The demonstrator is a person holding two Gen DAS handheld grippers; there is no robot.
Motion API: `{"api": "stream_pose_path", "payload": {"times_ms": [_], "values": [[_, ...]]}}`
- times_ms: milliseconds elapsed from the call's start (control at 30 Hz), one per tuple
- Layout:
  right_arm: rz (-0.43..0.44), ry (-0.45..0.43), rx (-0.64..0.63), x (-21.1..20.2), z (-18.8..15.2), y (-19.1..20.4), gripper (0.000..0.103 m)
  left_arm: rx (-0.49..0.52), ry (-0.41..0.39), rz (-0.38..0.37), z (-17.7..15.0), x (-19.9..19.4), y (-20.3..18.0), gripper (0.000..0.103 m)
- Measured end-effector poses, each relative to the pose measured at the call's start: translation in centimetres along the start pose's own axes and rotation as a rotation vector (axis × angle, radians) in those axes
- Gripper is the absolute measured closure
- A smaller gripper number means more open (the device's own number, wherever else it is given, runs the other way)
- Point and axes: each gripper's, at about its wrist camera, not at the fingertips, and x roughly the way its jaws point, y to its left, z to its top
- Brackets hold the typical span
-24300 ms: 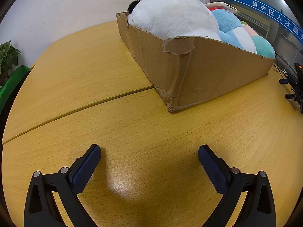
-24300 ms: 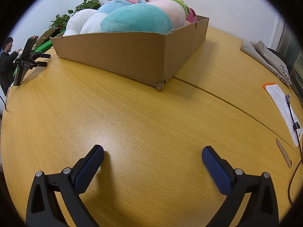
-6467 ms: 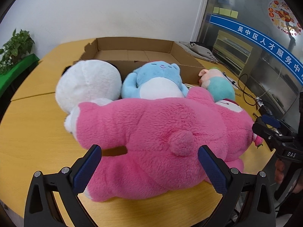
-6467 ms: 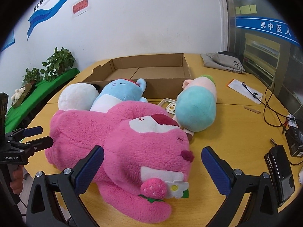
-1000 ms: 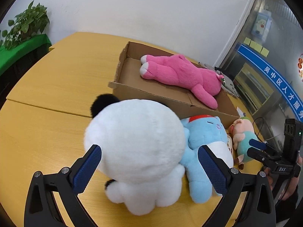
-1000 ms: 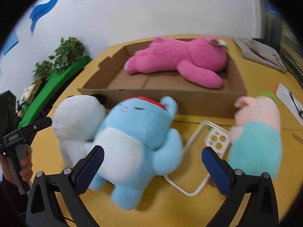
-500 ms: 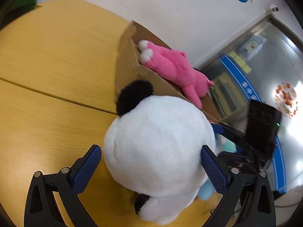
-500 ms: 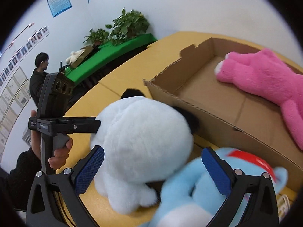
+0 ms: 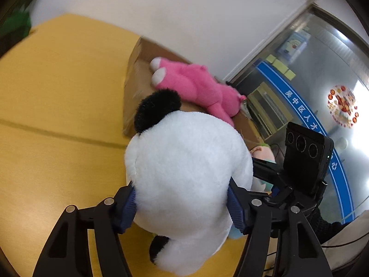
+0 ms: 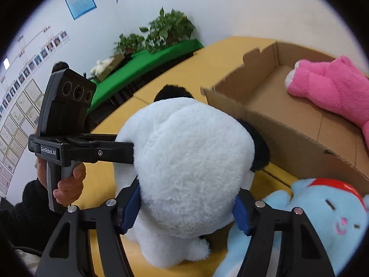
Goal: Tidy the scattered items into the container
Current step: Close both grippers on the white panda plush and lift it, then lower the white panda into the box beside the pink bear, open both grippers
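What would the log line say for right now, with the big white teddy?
left gripper: shut on white plush | right gripper: shut on white plush | pink plush: in cardboard box | blue plush: on table

Both wrist views close on white plush (image 9: 186,173) (image 10: 191,161) from opposite sides; share cardboard box (image 9: 131,87) (image 10: 288,133).

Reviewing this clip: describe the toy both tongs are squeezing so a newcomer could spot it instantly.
Start at the open cardboard box on the yellow table, where a pink plush already lies. Just outside its near wall sits the panda plush, pinched by the left tongs and right tongs. Unlike the blue plush beside it, it is round and white with black ears.
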Motion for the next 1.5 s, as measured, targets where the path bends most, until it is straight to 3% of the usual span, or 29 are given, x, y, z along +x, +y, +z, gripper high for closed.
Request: {"api": "stream_pose_path", "payload": {"times_ms": [100,233,367,467,600,667,767,900,1033,1133,1200,1267,1333,1400,1500], "values": [[-0.022,-0.121,-0.012,-3.7,2.3,0.4,0.037,0.089,-0.073,-0.037,4.1,-1.0,-2.8,0.032],[-0.104,-0.247,-0.08,-7.7,7.5,-0.3,0.036,0.182,-0.11,-0.063,11.0,0.4,-4.9,0.032],[-0.165,-0.298,-0.072,-8.1,12.2,-4.2,0.036,0.201,-0.079,-0.022,17.2,4.8,-4.2,0.031],[-0.197,-0.273,0.003,-5.9,13.6,-8.1,0.036,0.173,-0.006,0.025,18.9,8.9,-2.2,0.031],[-0.181,-0.177,0.173,-1.4,12.5,-13.8,0.037,0.106,0.085,0.111,18.3,14.0,1.3,0.032],[-0.173,-0.128,0.246,0.6,12.1,-15.5,0.037,0.07,0.12,0.162,17.8,15.4,3.2,0.042],[-0.205,-0.074,0.237,2.9,12.5,-15.7,0.037,0.059,0.12,0.23,17.4,16.1,4.2,0.046],[-0.268,-0.071,0.201,3.9,13.7,-14.5,0.036,0.053,0.102,0.305,17.2,15.2,4.0,0.044],[-0.316,-0.018,0.172,3.9,12.7,-14.2,0.024,0.067,0.098,0.305,16.3,14.3,3.2,0.043],[-0.26,0.016,0.16,1.6,11.8,-13.7,0.023,0.087,0.068,0.335,15.9,13.3,1.9,0.043],[-0.239,0.088,0.113,1.5,11.0,-13.1,0.023,0.126,0.098,0.316,15.2,13.7,1.2,0.043],[-0.238,0.166,0.091,2.6,10.2,-13.2,0.025,0.168,0.139,0.352,14.5,15.2,0.9,0.041],[-0.213,0.201,0.142,4.0,9.9,-14.0,0.025,0.133,0.147,0.386,14.4,15.9,1.5,0.037],[-0.205,0.226,0.174,5.2,9.8,-14.6,0.024,0.071,0.139,0.372,14.5,15.4,2.4,0.037],[-0.253,0.313,0.148,7.9,8.3,-14.4,0.024,0.102,0.133,0.374,14.0,14.8,2.1,0.037]]}}
